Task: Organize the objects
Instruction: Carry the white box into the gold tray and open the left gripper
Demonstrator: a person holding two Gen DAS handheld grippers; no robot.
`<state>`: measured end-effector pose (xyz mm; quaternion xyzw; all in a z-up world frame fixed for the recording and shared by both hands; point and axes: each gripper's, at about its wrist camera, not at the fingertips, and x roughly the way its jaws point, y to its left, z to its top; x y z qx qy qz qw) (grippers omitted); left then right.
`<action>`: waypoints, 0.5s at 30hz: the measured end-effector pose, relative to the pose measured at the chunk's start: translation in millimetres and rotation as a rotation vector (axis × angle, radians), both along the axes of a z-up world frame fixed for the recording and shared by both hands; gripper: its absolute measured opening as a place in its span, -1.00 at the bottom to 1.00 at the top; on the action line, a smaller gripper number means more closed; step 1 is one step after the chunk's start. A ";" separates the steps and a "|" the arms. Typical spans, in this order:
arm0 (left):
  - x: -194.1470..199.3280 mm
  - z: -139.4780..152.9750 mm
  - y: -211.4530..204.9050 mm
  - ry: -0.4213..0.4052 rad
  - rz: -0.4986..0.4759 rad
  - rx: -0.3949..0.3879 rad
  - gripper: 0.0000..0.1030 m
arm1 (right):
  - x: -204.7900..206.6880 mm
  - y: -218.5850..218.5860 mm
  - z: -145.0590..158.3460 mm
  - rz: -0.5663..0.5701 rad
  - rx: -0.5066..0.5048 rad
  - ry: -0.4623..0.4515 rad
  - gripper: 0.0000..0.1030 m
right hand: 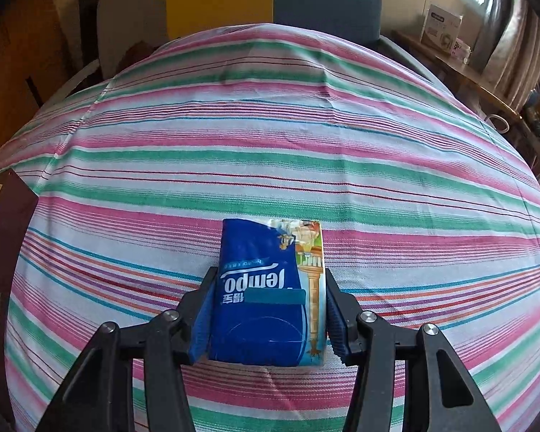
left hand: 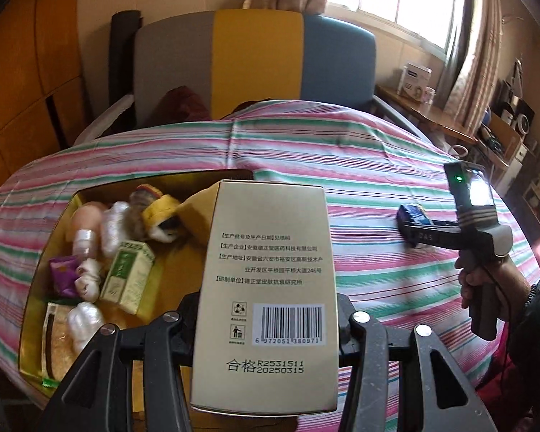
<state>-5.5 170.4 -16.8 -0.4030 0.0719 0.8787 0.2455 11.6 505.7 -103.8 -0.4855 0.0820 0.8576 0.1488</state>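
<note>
My left gripper is shut on a beige carton with a barcode, held above the right edge of a gold open box. The box holds a green-and-white carton, a purple sachet, white wrapped pieces and other small items. My right gripper straddles a blue Tempo tissue pack that lies on the striped cloth. The left pad touches the pack; a small gap shows at the right pad. In the left wrist view the right gripper is at the blue pack.
The striped cloth covers the table. A grey, yellow and blue chair back stands behind it. A wooden side table with a white box is at the far right. The gold box's dark edge shows at left.
</note>
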 end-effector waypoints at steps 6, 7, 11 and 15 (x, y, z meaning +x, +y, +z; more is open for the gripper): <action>-10.5 -7.1 -23.4 -0.048 0.044 0.030 -0.03 | -0.4 -0.9 -1.2 0.002 0.010 0.005 0.04; -13.7 -7.8 -29.9 -0.060 0.055 0.043 -0.03 | -0.6 -0.9 -1.3 0.002 0.012 0.005 0.04; -33.1 -11.7 -74.9 -0.114 0.149 0.107 -0.03 | -0.8 -1.1 -1.1 0.005 0.017 0.004 0.04; -46.3 -18.1 -116.3 -0.174 0.226 0.172 -0.03 | -1.4 -1.8 -0.6 0.003 0.020 0.000 0.04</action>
